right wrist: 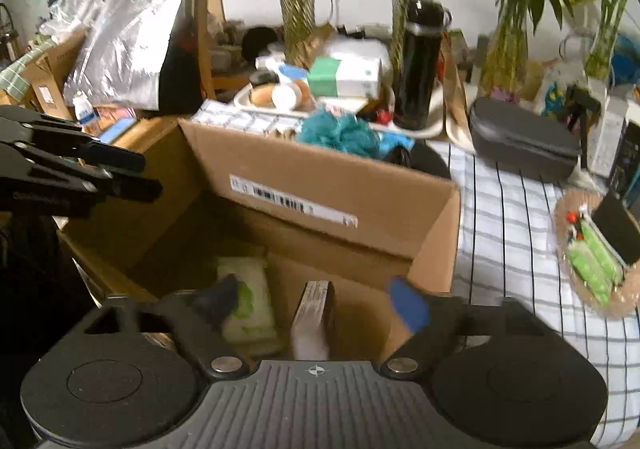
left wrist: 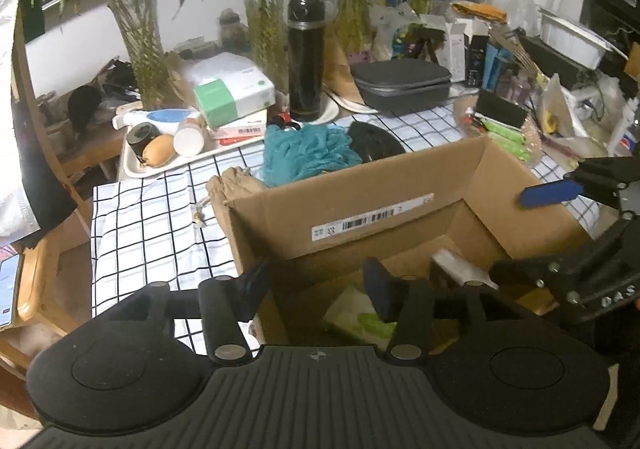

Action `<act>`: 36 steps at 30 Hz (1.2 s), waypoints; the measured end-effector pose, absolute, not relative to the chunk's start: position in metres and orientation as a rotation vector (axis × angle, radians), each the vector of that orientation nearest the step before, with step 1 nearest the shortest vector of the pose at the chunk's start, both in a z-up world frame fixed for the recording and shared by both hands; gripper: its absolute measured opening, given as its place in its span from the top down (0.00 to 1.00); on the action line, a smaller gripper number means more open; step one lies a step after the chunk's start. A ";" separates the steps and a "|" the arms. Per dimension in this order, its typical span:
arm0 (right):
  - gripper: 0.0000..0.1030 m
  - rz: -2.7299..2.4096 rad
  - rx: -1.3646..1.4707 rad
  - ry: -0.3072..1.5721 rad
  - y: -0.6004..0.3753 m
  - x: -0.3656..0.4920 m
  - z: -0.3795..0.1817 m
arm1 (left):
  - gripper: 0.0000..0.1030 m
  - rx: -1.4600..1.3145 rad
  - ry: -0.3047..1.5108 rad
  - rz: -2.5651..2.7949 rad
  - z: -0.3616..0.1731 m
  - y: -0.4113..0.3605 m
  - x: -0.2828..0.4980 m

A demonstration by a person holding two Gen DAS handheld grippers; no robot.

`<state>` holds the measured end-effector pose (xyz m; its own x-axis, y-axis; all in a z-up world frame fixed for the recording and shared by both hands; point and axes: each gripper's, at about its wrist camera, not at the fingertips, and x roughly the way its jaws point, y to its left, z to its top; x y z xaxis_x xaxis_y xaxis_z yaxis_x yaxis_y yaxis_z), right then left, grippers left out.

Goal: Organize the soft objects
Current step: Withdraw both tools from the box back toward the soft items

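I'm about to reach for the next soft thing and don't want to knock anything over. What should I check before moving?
1. Left gripper open, nothing between its fingers: ok.
2. Right gripper open and not holding anything: ok.
3. Brown cardboard box open on top, with room left on its floor: ok.
4. White and green soft pack already lying inside the box: ok.
5. Crumpled teal cloth still on the checked tablecloth behind the box, not packed: not ok.
6. Tall black flask stands upright right behind the cloth; whether a reach clears it: cannot tell.
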<state>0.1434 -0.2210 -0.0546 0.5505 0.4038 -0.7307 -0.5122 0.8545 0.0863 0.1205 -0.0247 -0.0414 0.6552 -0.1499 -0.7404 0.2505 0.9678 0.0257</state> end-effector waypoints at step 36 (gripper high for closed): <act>0.00 0.371 -0.003 0.654 -0.262 0.183 -0.049 | 0.39 -0.027 0.722 -0.228 -0.029 0.016 0.156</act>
<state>0.1834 -0.2621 -0.0485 0.7308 0.3358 -0.5944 -0.3377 0.9345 0.1127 0.1558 0.0160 -0.0288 0.7271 -0.2162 -0.6516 0.1980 0.9748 -0.1026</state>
